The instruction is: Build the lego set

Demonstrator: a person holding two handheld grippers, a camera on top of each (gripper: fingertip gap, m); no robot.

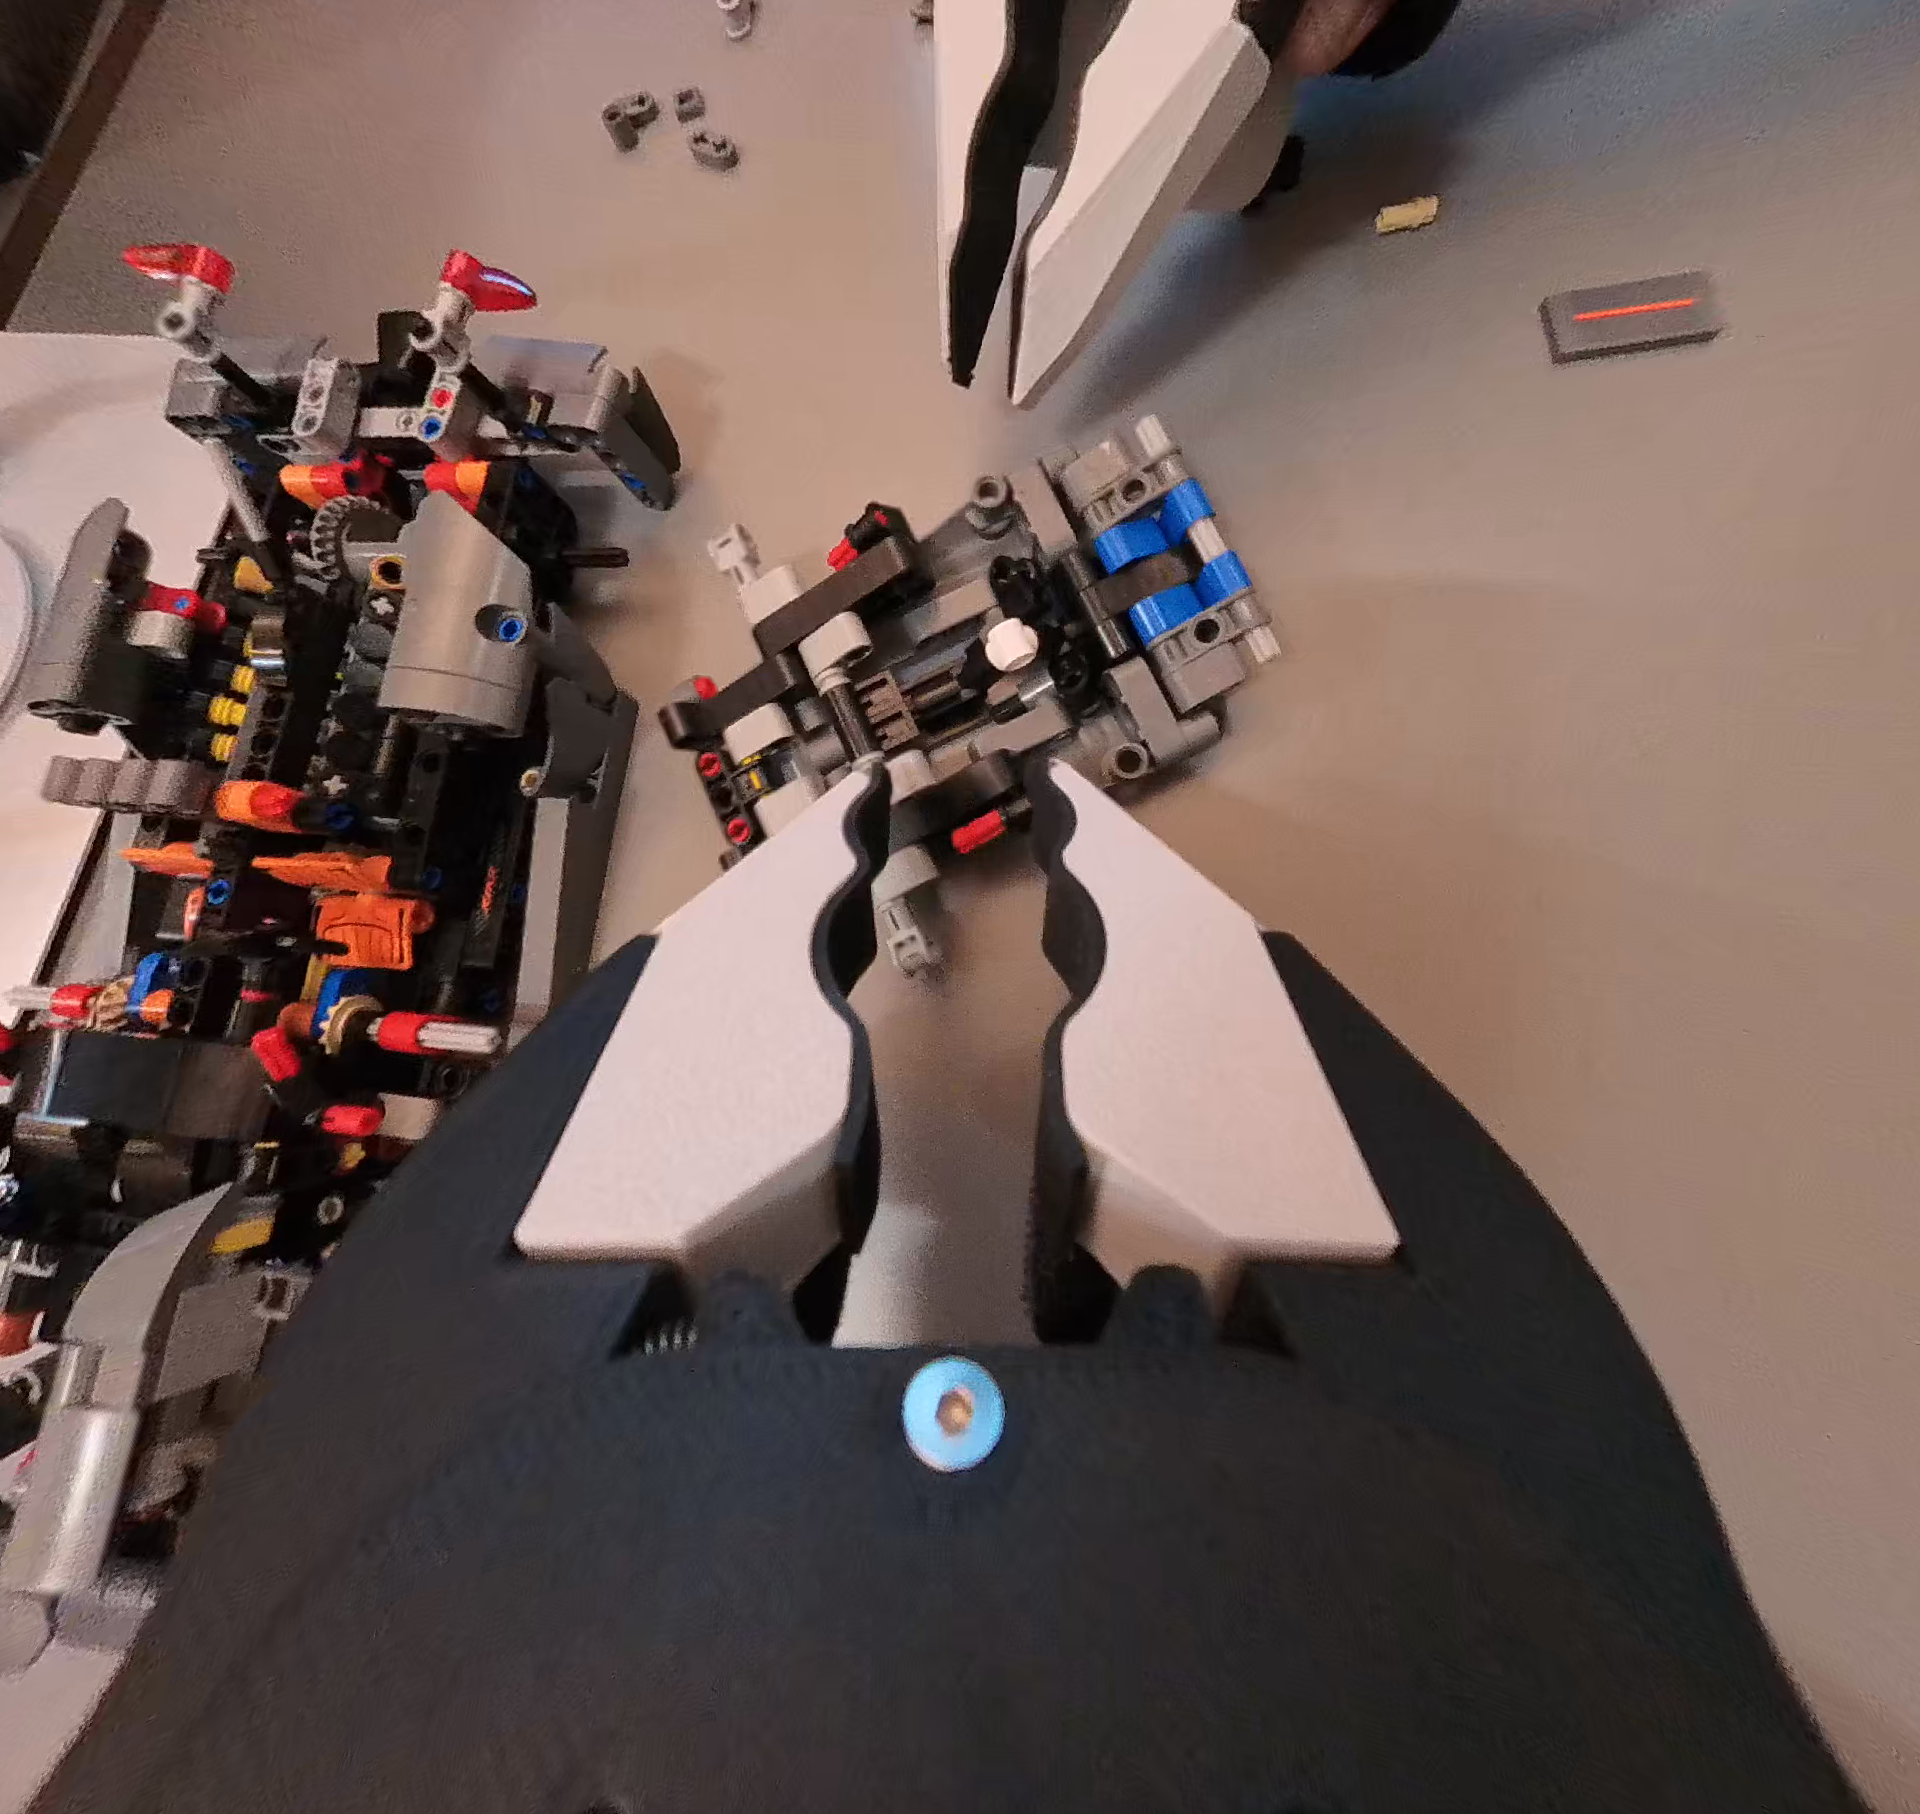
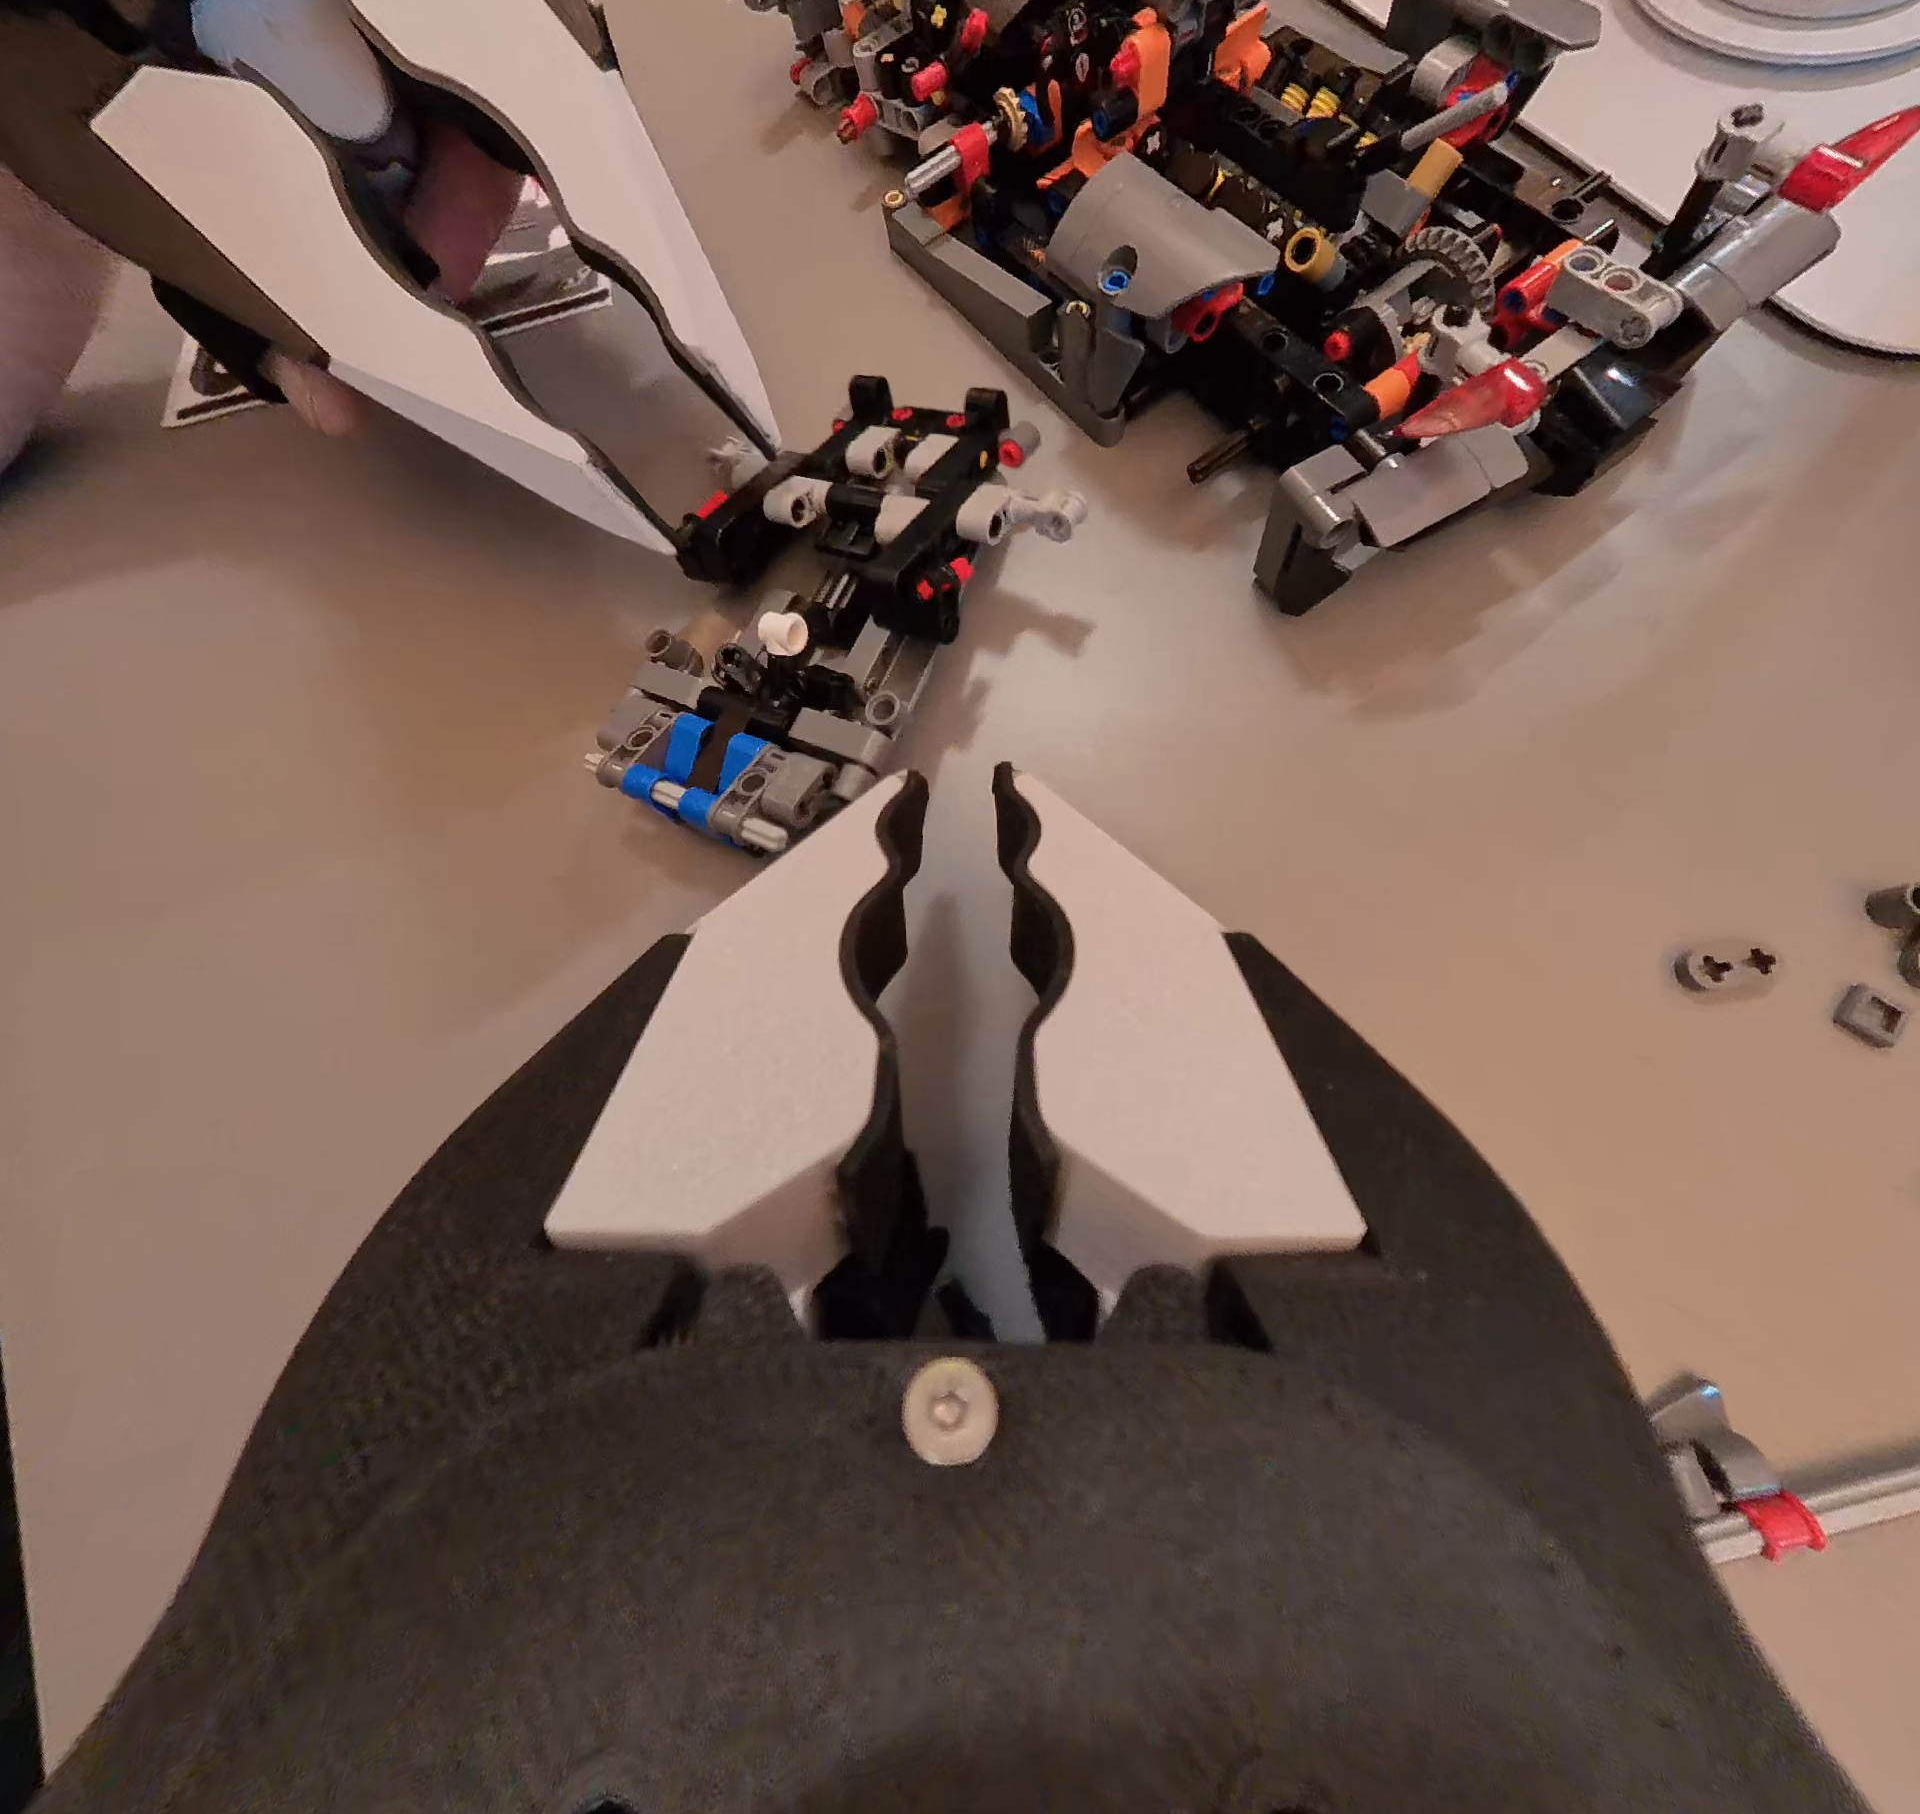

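Note:
A small sub-assembly (image 1: 935, 642) of black and grey beams with blue parts at its far end lies on the table; it also shows in the right wrist view (image 2: 831, 621). My left gripper (image 1: 961, 775) is closed on its near black end, one fingertip on each side, as the right wrist view (image 2: 727, 497) also shows. My right gripper (image 2: 958, 777) has its jaws nearly together with a narrow gap and holds nothing. It hovers just past the blue end and shows in the left wrist view (image 1: 992, 391). The large car chassis (image 1: 343, 725) stands beside them (image 2: 1247, 206).
Loose grey connectors (image 1: 675, 123), a tan piece (image 1: 1408, 214) and a dark tile with a red line (image 1: 1626, 315) lie on the table. Small grey parts (image 2: 1725, 969) and a grey beam with a red piece (image 2: 1766, 1515) lie to my right. A white board (image 2: 1558, 91) lies under the chassis. About 9 cm separates my left fingertips from my right. The left gripper is farther from the tan piece (image 1: 1408, 214), some 15 cm, than the right, some 11 cm.

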